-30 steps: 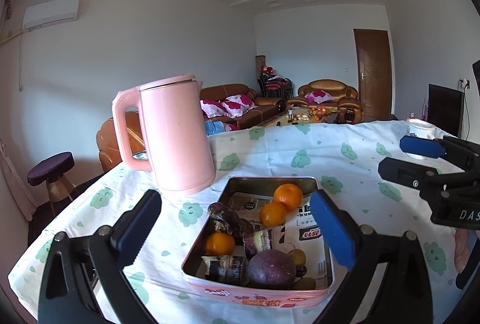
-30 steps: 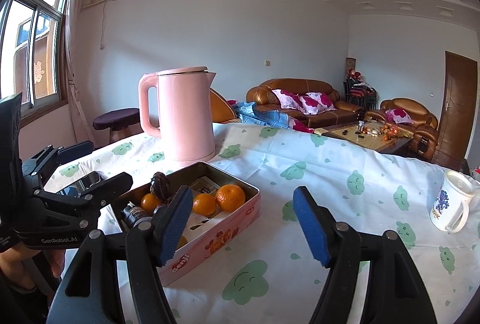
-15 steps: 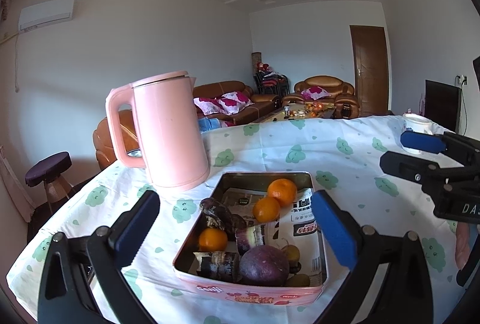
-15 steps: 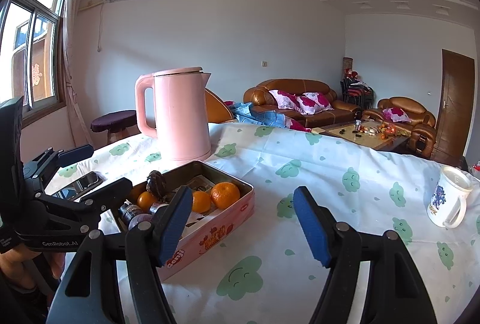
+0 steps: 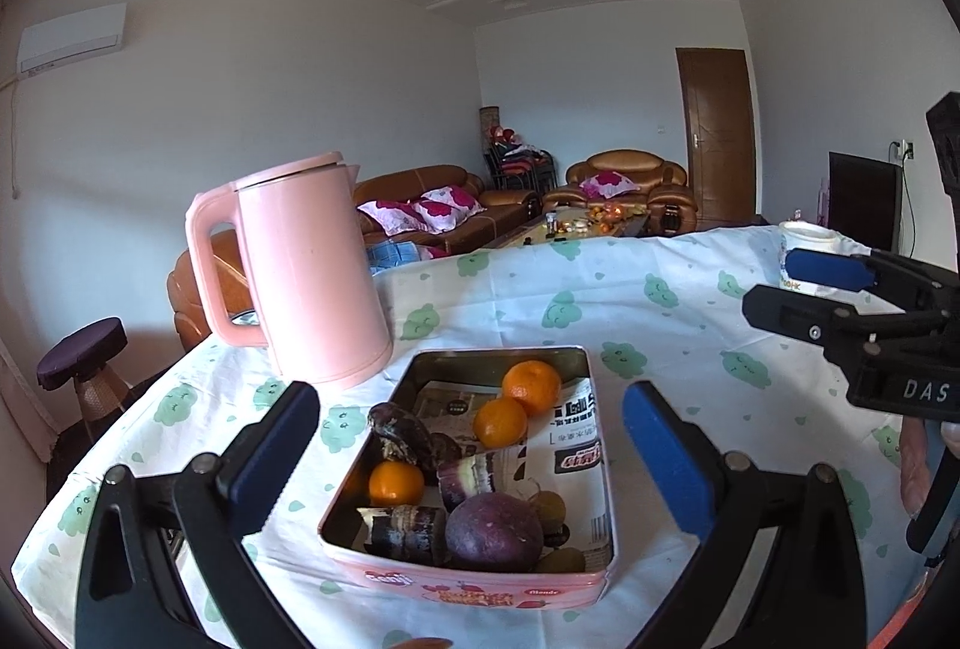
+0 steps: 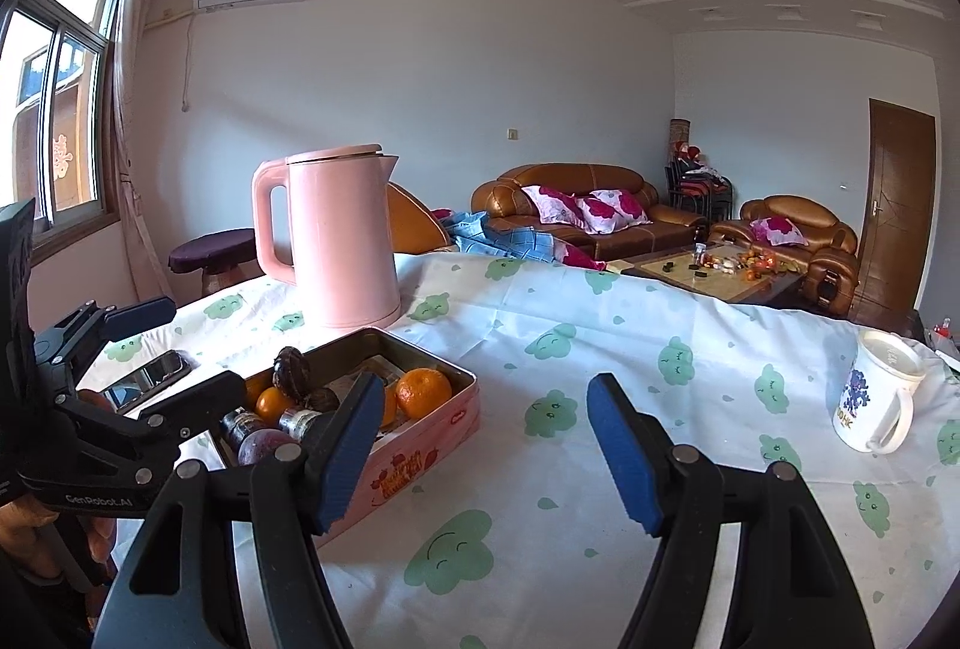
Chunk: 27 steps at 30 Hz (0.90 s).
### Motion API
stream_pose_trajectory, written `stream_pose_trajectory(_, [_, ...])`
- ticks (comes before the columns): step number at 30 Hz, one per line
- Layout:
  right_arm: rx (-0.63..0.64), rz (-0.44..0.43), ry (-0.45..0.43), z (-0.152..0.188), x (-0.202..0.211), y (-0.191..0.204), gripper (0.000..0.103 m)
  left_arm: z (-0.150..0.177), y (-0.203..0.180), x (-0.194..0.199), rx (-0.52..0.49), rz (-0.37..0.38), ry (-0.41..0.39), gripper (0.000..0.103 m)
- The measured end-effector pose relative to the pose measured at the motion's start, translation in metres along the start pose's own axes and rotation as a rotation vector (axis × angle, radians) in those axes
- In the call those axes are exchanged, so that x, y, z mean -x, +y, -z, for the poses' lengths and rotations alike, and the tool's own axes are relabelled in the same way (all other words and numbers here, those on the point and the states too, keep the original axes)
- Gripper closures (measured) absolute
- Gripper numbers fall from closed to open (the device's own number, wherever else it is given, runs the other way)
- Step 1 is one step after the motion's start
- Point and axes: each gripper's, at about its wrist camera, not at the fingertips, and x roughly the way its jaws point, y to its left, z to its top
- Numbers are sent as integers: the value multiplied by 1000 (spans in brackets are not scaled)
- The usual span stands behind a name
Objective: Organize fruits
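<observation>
A pink tin box point(image 5: 480, 586) point(image 6: 414, 460) lined with newspaper sits on the table. It holds three oranges point(image 5: 531, 388) point(image 6: 423, 392), a round purple fruit point(image 5: 493, 532), dark sugarcane pieces point(image 5: 403, 529) and some small fruits. My left gripper point(image 5: 471, 460) hovers open just in front of the box, its blue pads on either side with nothing between them. My right gripper point(image 6: 486, 448) stands open over bare tablecloth, to the right of the box, and holds nothing. In the left wrist view the right gripper point(image 5: 840, 289) shows from the side.
A pink kettle point(image 5: 306, 271) point(image 6: 336, 241) stands right behind the box. A white mug point(image 6: 879, 400) sits at the far right of the table. A phone point(image 6: 147, 379) lies left of the box. The tablecloth point(image 6: 540, 349) has green cloud prints. Sofas stand beyond.
The left wrist view has shifted slightly, so the box and kettle sit a bit further left and lower. Both grippers stay open and have hardly moved.
</observation>
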Motion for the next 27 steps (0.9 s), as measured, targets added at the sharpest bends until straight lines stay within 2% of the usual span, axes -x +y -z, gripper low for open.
stream_pose_trajectory(7, [-20, 20, -11, 0, 6, -10, 32, -4, -5, 6, 6, 26, -17, 0])
stream_pose_trajectory(27, [-6, 49, 26, 12, 1, -19, 31, 0, -6, 2, 3, 22, 3, 0])
